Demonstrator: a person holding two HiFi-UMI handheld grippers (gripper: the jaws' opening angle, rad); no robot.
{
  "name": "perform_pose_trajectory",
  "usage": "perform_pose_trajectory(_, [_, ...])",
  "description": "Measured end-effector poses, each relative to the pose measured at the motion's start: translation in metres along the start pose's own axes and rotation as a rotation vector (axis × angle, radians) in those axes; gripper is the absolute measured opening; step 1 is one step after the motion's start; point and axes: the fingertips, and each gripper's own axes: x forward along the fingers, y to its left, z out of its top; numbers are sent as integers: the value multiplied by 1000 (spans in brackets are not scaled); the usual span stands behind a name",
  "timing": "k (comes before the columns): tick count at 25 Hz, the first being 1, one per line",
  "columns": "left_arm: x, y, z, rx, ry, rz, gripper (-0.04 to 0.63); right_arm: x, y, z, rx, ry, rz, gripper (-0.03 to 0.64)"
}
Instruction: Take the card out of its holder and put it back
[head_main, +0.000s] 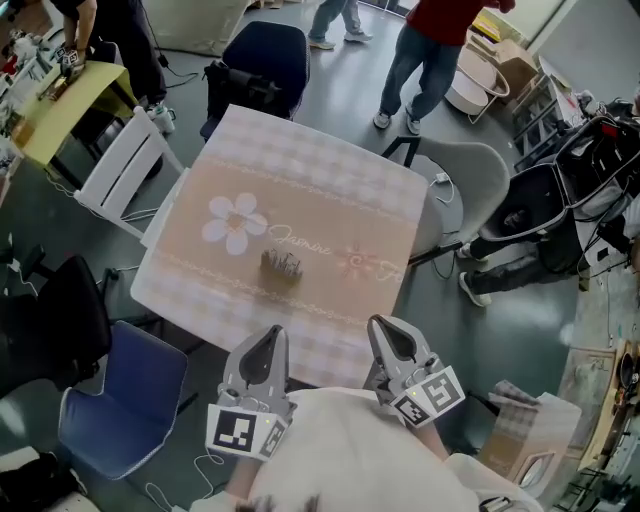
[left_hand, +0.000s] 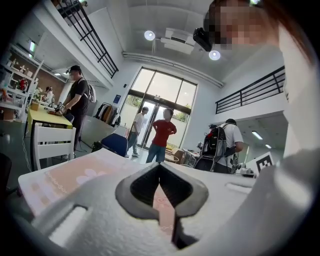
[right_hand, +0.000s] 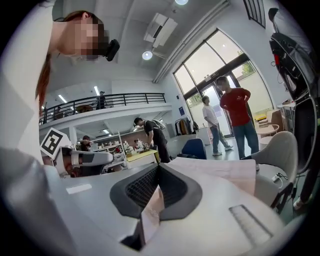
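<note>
At the near edge of the square table, which is wearing a pink checked cloth with a white flower print, two grey hand-held grippers are hovering side by side. Their tips are pointing toward the far edge.

Left gripper: in the left gripper view its jaws are meeting at the tips, fully closed and gripping nothing. Only the cloth is showing through the gap behind the tips.

Right gripper: in the right gripper view its jaws are likewise pressing together, tip to tip, and holding nothing.

The small grey-brown card holder is standing near the middle of the table, just right of the flower print. It is well apart from both grippers. It is showing too small to tell whether the card is sitting in it.

Surroundings:
- A blue chair is sitting off the near left corner.
- A white slatted chair is standing along the left edge.
- A grey shell chair is standing by the right edge.
- A dark blue office chair is standing beyond the far edge.
- A person in a red top and jeans is standing farther off, past the far right corner.
</note>
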Motion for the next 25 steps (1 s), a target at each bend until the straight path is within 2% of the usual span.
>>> perform_pose_trajectory(7, [-25, 21, 3, -4, -17, 83, 0, 30, 7, 4, -82, 13, 75, -2])
perform_pose_trajectory(13, [-44, 34, 6, -10, -37, 149, 0, 66, 11, -4, -130, 62, 153, 46])
perform_pose_trajectory(18, [-58, 42, 4, -22, -41, 205, 0, 101, 10, -25, -131, 120, 199, 97])
perform_pose_trajectory(25, [-69, 47, 1, -38, -46, 262, 0, 149, 4, -56, -141, 197, 237, 108])
